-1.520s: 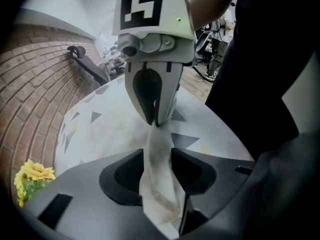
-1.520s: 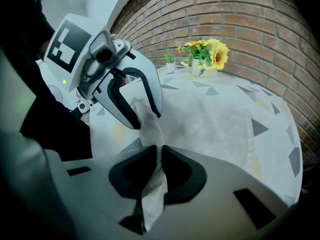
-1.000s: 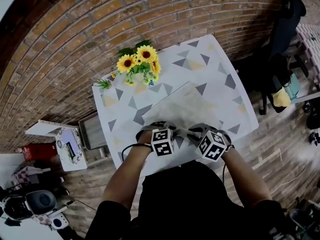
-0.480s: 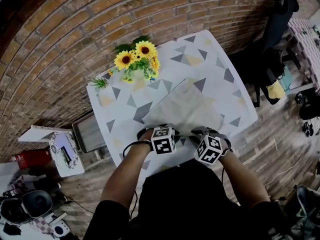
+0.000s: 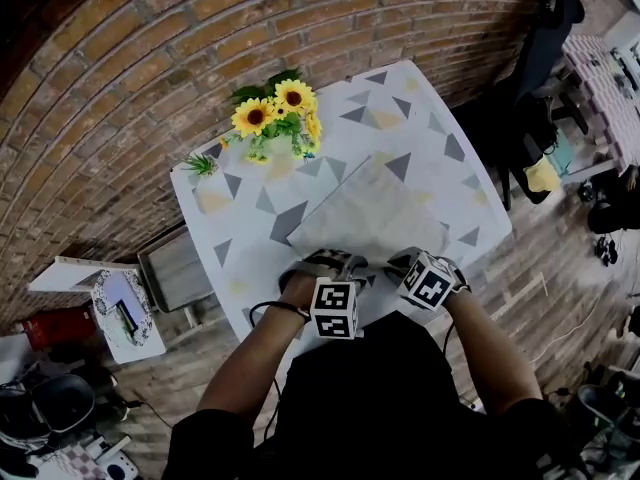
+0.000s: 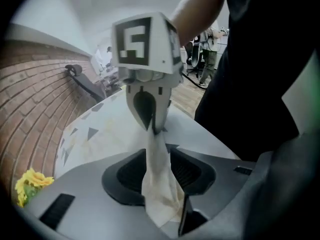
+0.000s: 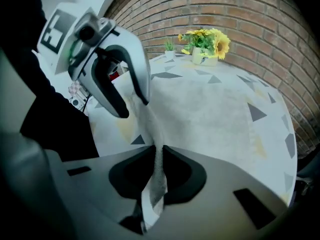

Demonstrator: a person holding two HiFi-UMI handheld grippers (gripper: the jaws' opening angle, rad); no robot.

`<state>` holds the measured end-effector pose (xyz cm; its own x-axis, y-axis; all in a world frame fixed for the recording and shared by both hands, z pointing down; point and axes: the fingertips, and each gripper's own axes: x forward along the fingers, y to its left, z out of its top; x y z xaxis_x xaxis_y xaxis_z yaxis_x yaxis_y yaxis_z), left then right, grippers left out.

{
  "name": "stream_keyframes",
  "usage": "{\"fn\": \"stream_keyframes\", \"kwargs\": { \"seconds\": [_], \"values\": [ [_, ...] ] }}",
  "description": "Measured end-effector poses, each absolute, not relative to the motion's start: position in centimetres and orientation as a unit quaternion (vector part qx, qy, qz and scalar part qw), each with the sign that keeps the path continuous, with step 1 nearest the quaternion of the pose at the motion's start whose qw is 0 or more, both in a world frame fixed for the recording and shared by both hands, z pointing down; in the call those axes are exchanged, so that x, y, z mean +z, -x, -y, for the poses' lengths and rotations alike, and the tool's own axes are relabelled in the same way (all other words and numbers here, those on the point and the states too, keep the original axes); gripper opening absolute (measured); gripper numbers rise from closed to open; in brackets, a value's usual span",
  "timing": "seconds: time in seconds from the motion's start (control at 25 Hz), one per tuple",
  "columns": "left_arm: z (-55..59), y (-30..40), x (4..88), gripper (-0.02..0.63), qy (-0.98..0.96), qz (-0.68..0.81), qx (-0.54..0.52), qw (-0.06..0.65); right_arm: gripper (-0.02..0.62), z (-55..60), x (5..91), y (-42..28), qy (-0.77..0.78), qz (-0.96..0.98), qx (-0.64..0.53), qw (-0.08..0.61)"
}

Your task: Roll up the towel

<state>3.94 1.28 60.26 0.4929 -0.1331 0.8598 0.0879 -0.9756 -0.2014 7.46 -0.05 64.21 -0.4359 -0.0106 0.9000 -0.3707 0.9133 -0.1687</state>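
Observation:
The pale towel (image 5: 372,211) lies spread on the triangle-patterned table (image 5: 445,133), with its near edge lifted into a taut strip between both grippers. My left gripper (image 5: 322,264) holds that strip (image 6: 159,184) loosely between its jaws, which have just been opening. In the right gripper view its fingers (image 7: 136,74) stand apart around the cloth. My right gripper (image 5: 404,262) has just been closing and is shut on the towel edge (image 7: 156,184). Both grippers point steeply down at the table's near side.
A vase of sunflowers (image 5: 275,123) and a small green plant (image 5: 203,165) stand at the table's far left. A dark chair (image 5: 545,58) is off to the right. A tray (image 5: 175,266) and a box (image 5: 125,306) sit on the floor at the left.
The left gripper's cube has come back towards me, risen and rolled. The right gripper has shifted slightly towards the towel. The towel's near edge is gathered up between them.

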Motion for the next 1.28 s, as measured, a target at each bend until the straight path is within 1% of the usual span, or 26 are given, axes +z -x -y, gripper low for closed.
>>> {"fn": "stream_keyframes", "kwargs": {
  "seconds": [0.08, 0.2, 0.28, 0.36, 0.48, 0.6, 0.68, 0.8, 0.88, 1.04, 1.16, 1.28],
  "values": [
    [-1.8, -4.4, 61.2, 0.164, 0.845, -0.004, -0.519, 0.126, 0.054, 0.2, 64.0, -7.3, -0.110, 0.829, 0.194, 0.512],
    [-1.1, -4.7, 62.6, 0.164, 0.837, -0.018, -0.534, 0.119, 0.064, 0.6, 63.7, -7.4, -0.102, 0.827, 0.214, 0.510],
    [-0.5, -4.8, 63.1, 0.164, 0.836, -0.027, -0.538, 0.105, 0.082, 1.2, 63.6, -7.6, -0.109, 0.829, 0.201, 0.511],
    [-0.3, -4.7, 63.6, 0.164, 0.836, -0.027, -0.541, 0.085, 0.119, 1.7, 63.3, -7.9, -0.119, 0.832, 0.159, 0.518],
    [-0.2, -4.5, 64.0, 0.149, 0.839, -0.023, -0.541, 0.046, 0.120, 1.9, 62.2, -7.8, -0.119, 0.847, 0.096, 0.509],
    [0.0, -4.4, 64.0, 0.138, 0.843, -0.019, -0.537, 0.009, 0.118, 0.8, 60.9, -6.8, -0.096, 0.866, 0.069, 0.485],
    [0.1, -4.3, 64.0, 0.138, 0.844, -0.020, -0.536, -0.006, 0.120, -0.4, 61.0, -6.2, -0.073, 0.870, 0.051, 0.486],
    [0.1, -4.3, 64.0, 0.138, 0.845, -0.022, -0.535, -0.011, 0.121, -1.1, 62.4, -6.3, -0.060, 0.856, 0.025, 0.513],
    [0.1, -4.2, 63.9, 0.138, 0.844, -0.026, -0.535, -0.012, 0.141, -0.7, 62.8, -6.6, -0.067, 0.850, 0.017, 0.523],
    [0.2, -4.0, 63.9, 0.138, 0.844, -0.033, -0.535, -0.018, 0.143, -0.1, 60.6, -5.9, -0.074, 0.859, -0.020, 0.507],
    [0.2, -4.0, 64.0, 0.138, 0.844, -0.036, -0.535, -0.022, 0.125, -1.3, 59.2, -4.8, -0.048, 0.869, -0.007, 0.492],
    [0.2, -3.9, 64.0, 0.138, 0.844, -0.040, -0.535, -0.025, 0.132, -1.9, 61.3, -5.5, -0.037, 0.849, -0.004, 0.527]
  ]
}}
